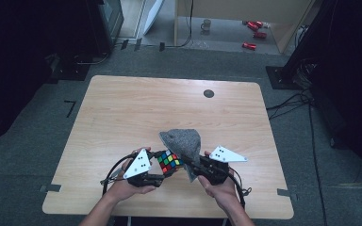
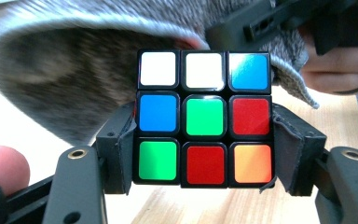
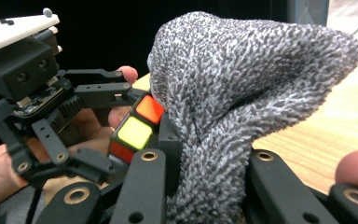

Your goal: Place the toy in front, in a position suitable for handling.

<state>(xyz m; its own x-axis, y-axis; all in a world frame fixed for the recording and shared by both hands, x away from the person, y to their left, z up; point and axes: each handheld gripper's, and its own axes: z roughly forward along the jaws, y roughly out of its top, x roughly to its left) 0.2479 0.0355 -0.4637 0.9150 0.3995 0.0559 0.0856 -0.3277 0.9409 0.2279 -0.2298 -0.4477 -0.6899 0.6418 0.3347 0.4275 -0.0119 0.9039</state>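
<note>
A scrambled colour cube [image 2: 204,123] sits clamped between the jaws of my left gripper [image 2: 204,156], its white, blue, green, red and orange stickers facing the camera. Right behind it gapes the mouth of a grey knitted pouch [image 2: 51,88]. My right gripper [image 3: 200,186] is shut on the pouch's fabric [image 3: 242,79], holding it up off the table. From above, the cube [image 1: 169,161] in the left gripper [image 1: 166,165] touches the pouch [image 1: 184,140] at its lower left, with the right gripper [image 1: 194,165] just beside it. The cube [image 3: 137,127] presses against the pouch's edge.
The wooden table [image 1: 136,108] spreads beyond the grippers, with a dark round grommet [image 1: 209,93] near its far edge. On the floor behind it are a cup [image 1: 206,24], red cans [image 1: 252,34] and cables [image 1: 292,101] at the right.
</note>
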